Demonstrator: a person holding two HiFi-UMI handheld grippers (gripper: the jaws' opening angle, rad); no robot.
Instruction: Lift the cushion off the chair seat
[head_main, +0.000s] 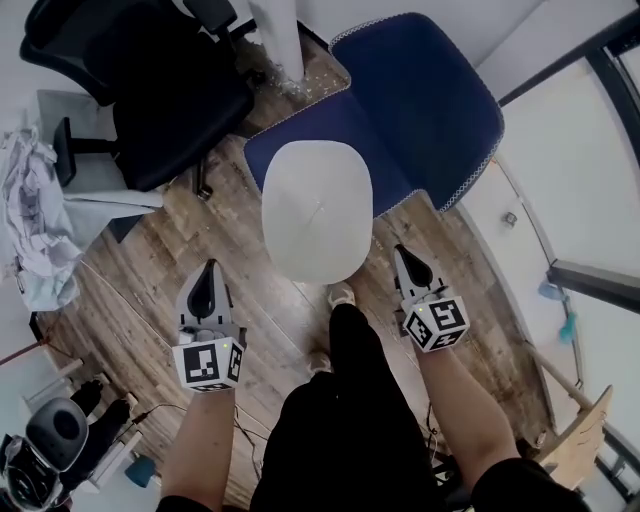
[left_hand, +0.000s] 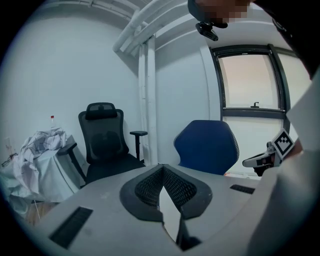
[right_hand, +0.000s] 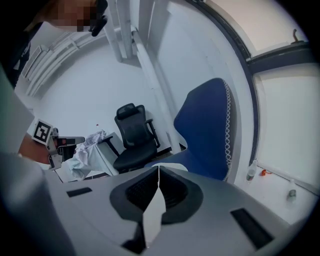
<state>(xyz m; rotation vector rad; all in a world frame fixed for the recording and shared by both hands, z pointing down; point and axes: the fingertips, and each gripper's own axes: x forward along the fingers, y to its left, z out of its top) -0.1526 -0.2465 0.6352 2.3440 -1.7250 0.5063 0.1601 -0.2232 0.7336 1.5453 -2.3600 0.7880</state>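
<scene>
A white rounded cushion (head_main: 317, 210) lies on the seat of the blue chair (head_main: 430, 100), overhanging its front edge. My left gripper (head_main: 208, 268) hangs low to the left of the cushion, apart from it, its jaws together with nothing between them. My right gripper (head_main: 403, 252) sits just off the cushion's right front edge, also shut and empty. In the left gripper view the left gripper (left_hand: 161, 167) points toward the blue chair (left_hand: 207, 145). In the right gripper view a sliver of the cushion (right_hand: 170, 166) shows just beyond the right gripper (right_hand: 159, 169).
A black office chair (head_main: 170, 100) stands to the left of the blue one. Crumpled pale cloth (head_main: 35, 220) lies on a table at far left. A white pillar (head_main: 280, 40) rises behind. The window wall (head_main: 580, 180) runs along the right. The person's legs (head_main: 350, 400) stand between the grippers.
</scene>
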